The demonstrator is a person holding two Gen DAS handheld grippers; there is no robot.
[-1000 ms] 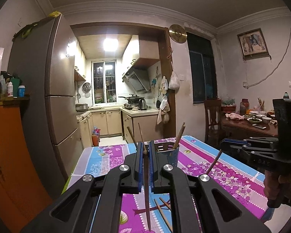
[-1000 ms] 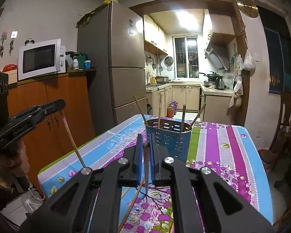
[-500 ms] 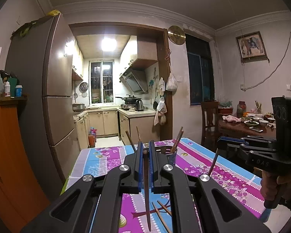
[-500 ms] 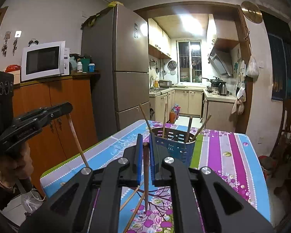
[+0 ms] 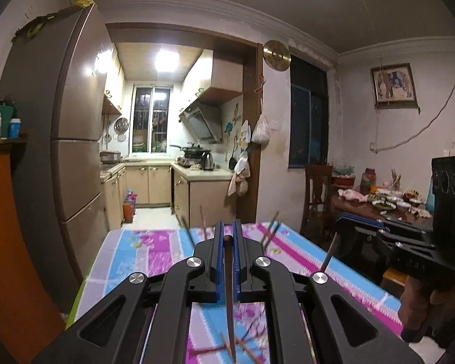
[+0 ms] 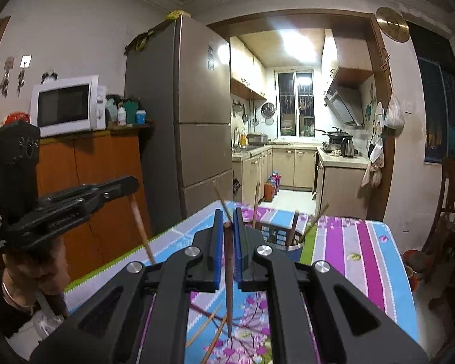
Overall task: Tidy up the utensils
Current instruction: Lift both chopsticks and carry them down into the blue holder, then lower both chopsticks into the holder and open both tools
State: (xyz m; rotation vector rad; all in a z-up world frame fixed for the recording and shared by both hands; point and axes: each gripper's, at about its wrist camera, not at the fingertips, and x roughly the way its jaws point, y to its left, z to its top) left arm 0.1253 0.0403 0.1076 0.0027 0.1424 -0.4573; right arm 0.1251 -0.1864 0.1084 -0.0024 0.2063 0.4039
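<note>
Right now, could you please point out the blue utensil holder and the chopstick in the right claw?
blue utensil holder [image 6: 283, 236], right wrist view, slotted wall.
chopstick [image 6: 229, 288], right wrist view, mid-shaft below the right claw [image 6: 227, 227].

The black, blue-padded left gripper [image 5: 226, 236] points nearly level, its jaws pinched together on a thin brown wooden chopstick [image 5: 230, 297] hanging point-down. The matching right gripper [image 6: 226, 223] likewise clamps its own hanging brown chopstick [image 6: 229, 282].
</note>
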